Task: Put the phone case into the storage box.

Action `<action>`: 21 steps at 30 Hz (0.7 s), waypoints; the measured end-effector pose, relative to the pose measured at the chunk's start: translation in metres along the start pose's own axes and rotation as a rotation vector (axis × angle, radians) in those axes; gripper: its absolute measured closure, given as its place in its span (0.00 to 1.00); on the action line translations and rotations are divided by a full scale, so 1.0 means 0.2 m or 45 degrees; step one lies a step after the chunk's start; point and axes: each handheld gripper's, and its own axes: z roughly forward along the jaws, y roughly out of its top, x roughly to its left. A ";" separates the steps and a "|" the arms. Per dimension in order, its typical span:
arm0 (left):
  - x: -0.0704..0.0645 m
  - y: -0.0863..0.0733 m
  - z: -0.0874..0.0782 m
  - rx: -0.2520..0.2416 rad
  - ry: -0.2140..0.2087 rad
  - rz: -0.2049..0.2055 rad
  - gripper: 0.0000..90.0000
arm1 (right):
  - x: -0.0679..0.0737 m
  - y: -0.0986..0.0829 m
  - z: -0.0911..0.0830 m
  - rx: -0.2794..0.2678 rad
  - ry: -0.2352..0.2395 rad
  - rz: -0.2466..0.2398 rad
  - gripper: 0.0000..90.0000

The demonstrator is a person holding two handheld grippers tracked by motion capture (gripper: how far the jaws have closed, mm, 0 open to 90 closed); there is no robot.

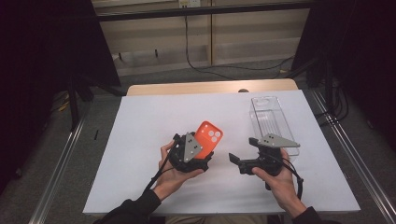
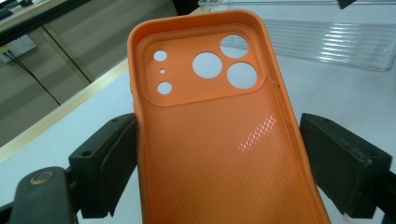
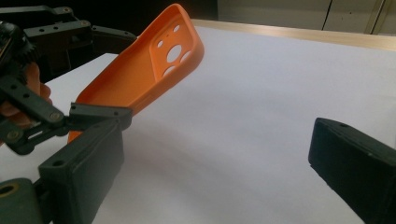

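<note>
1. The left gripper (image 1: 200,148) is clamped on an orange phone case (image 1: 208,136), one jaw on each long edge, so the case is held up off the table (image 1: 140,140) rather than lying on it.
2. In the left gripper view the case's open inside (image 2: 219,140) faces the camera, with the camera cutouts at the far end.
3. Taking the case as the landmark: the right gripper (image 1: 238,161) sits just to its right, not touching it, with its jaws spread wide and nothing between them.
4. The right gripper view shows the case (image 3: 144,70) tilted up ahead of its left jaw, with plain white table between the two jaws.
5. A clear plastic tray (image 1: 273,123) lies on the table to the right of the case and a bit further back, beyond the right gripper.
6. The person's left hand (image 1: 175,175) is below the case, wrapped round the gripper body.
</note>
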 end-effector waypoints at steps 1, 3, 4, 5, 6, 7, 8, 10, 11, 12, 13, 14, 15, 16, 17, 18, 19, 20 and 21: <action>0.00 0.00 0.00 -0.003 0.001 0.003 0.16 | 0.00 0.01 0.01 0.005 0.006 0.005 0.03; -0.01 -0.01 0.00 0.000 0.003 0.008 0.16 | 0.01 0.02 0.02 0.009 0.009 0.022 0.03; -0.02 -0.01 0.00 -0.004 0.004 0.006 0.16 | 0.02 0.03 0.04 0.036 -0.008 0.044 0.04; -0.02 -0.01 0.01 0.004 0.000 0.012 0.16 | 0.02 0.03 0.04 0.036 -0.008 0.044 0.04; -0.03 -0.01 0.01 0.002 0.002 0.016 0.16 | 0.02 0.04 0.05 0.052 0.001 0.060 0.05; -0.03 -0.01 0.01 0.006 0.004 0.025 0.16 | 0.03 0.04 0.06 0.065 0.015 0.063 0.06; -0.04 -0.01 0.01 0.002 0.002 0.028 0.16 | 0.03 0.04 0.06 0.064 0.023 0.064 0.07; -0.05 -0.01 0.01 -0.003 0.007 0.030 0.16 | 0.02 0.05 0.07 0.063 0.038 0.064 0.07; -0.05 -0.01 0.01 0.002 0.018 0.040 0.16 | 0.03 0.05 0.07 0.059 0.041 0.056 0.10; -0.06 -0.01 0.02 -0.004 0.019 0.035 0.16 | 0.03 0.05 0.07 0.059 0.041 0.056 0.10; -0.06 -0.02 0.02 0.001 0.013 0.039 0.16 | 0.03 0.06 0.07 0.057 0.038 0.050 0.11; -0.07 -0.02 0.02 -0.001 0.018 0.046 0.16 | 0.04 0.06 0.07 0.058 0.036 0.044 0.13; -0.07 -0.02 0.02 0.007 0.016 0.054 0.16 | 0.04 0.06 0.07 0.067 0.024 0.043 0.13; -0.08 -0.02 0.02 0.001 0.014 0.058 0.16 | 0.04 0.07 0.08 0.082 0.032 0.066 0.15; -0.08 -0.02 0.02 -0.005 0.019 0.063 0.16 | 0.04 0.07 0.08 0.082 0.032 0.066 0.15; -0.08 -0.02 0.02 -0.005 0.017 0.070 0.16 | 0.04 0.08 0.08 0.093 0.025 0.073 0.16; -0.08 -0.02 0.02 -0.010 0.019 0.068 0.16 | 0.05 0.08 0.08 0.095 0.021 0.075 0.16; -0.08 -0.01 0.01 -0.009 0.017 0.070 0.16 | 0.05 0.09 0.08 0.119 0.005 0.078 0.16; -0.09 -0.01 0.01 -0.009 0.018 0.068 0.16 | 0.05 0.09 0.08 0.119 0.005 0.078 0.16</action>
